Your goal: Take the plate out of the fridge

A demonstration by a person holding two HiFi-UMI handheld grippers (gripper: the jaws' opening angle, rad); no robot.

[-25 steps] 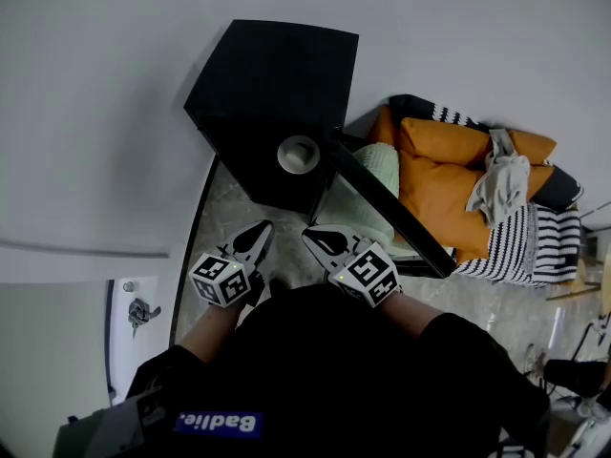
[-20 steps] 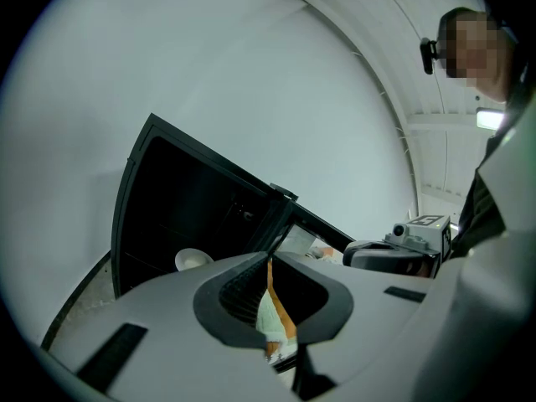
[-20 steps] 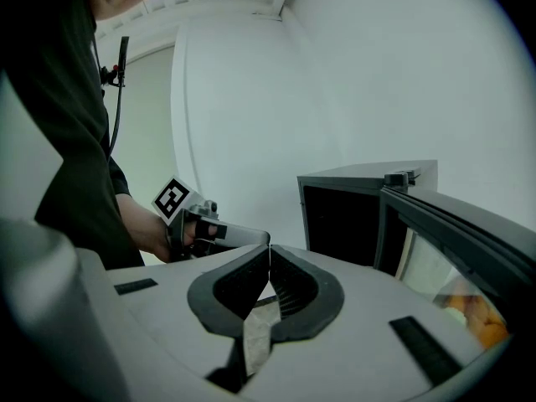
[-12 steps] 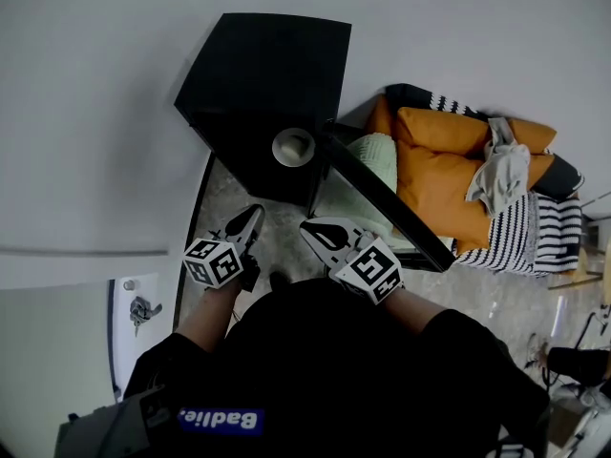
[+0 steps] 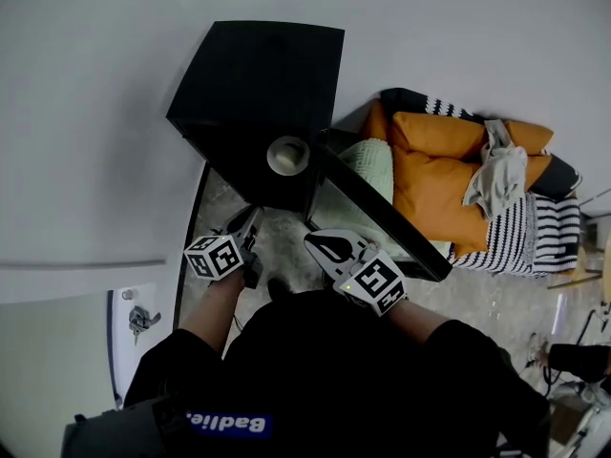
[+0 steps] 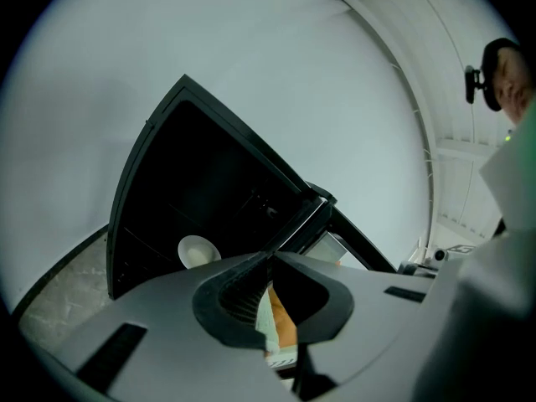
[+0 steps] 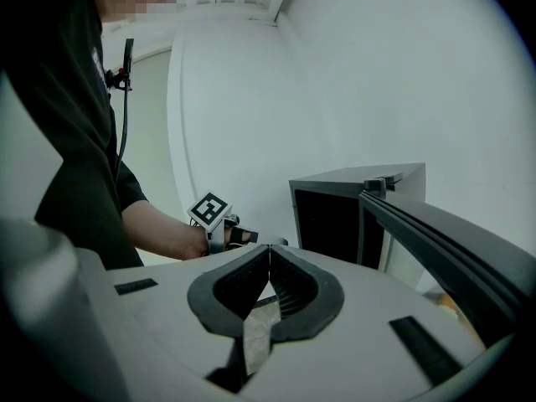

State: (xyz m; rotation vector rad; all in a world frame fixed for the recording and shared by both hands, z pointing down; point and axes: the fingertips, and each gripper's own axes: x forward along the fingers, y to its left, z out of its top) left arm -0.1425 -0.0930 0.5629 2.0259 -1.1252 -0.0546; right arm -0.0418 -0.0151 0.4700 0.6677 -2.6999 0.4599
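Black fridge point(image 5: 258, 84) stands on the floor with its door point(image 5: 377, 218) swung open, and the pale plate point(image 5: 288, 155) sits inside the dark interior. Left claw point(image 5: 250, 223) and right claw point(image 5: 325, 246) are both pinched shut on nothing, short of the opening. To do this well, one claw should spread before entering, come in low and level, nip the plate's near rim, and draw it straight out, clear of the door.

The fridge point(image 5: 263, 84) is finished in smooth, matt black. The white plate point(image 5: 287, 155) is seen to be smooth. The orange cushions point(image 5: 434, 184) are made of soft cloth. The floor point(image 5: 284, 237) is laid with speckled stone.
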